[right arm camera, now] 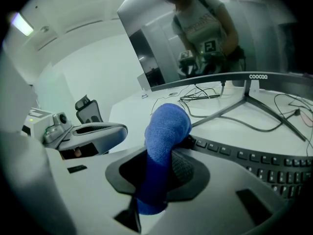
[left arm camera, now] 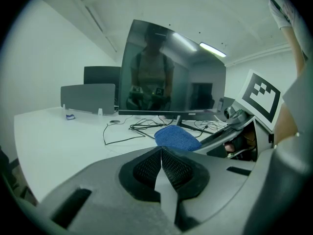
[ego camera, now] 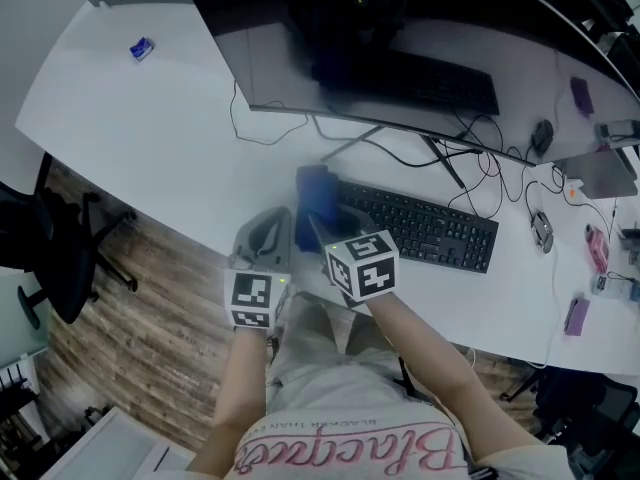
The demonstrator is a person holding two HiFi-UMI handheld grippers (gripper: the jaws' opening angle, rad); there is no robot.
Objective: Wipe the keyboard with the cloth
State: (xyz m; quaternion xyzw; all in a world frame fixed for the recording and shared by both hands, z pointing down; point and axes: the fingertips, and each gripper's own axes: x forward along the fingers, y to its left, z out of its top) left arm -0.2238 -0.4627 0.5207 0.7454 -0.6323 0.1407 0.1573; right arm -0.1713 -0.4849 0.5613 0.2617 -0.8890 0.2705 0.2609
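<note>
Right gripper sits nearest you. Its fingers are clamped on the bunched blue terry cloth, and the wad pokes out past the tips. The cloth is at the left end of the flat black keyboard; I can't tell whether it touches the keys. Left gripper has its fingers pressed together on nothing and hangs just left of the cloth, off the keyboard.

Risks as I read them:
- The grip is on a narrow neck of cloth. Drag across the keys may pull it out or roll it under.
- If you tilt too low, the hard tips hit the keycaps instead of the fabric.
- Nothing braces the keyboard, so a sideways stroke could slide it on the white counter.
- The loose black cables just behind it could snag if you overshoot.
</note>
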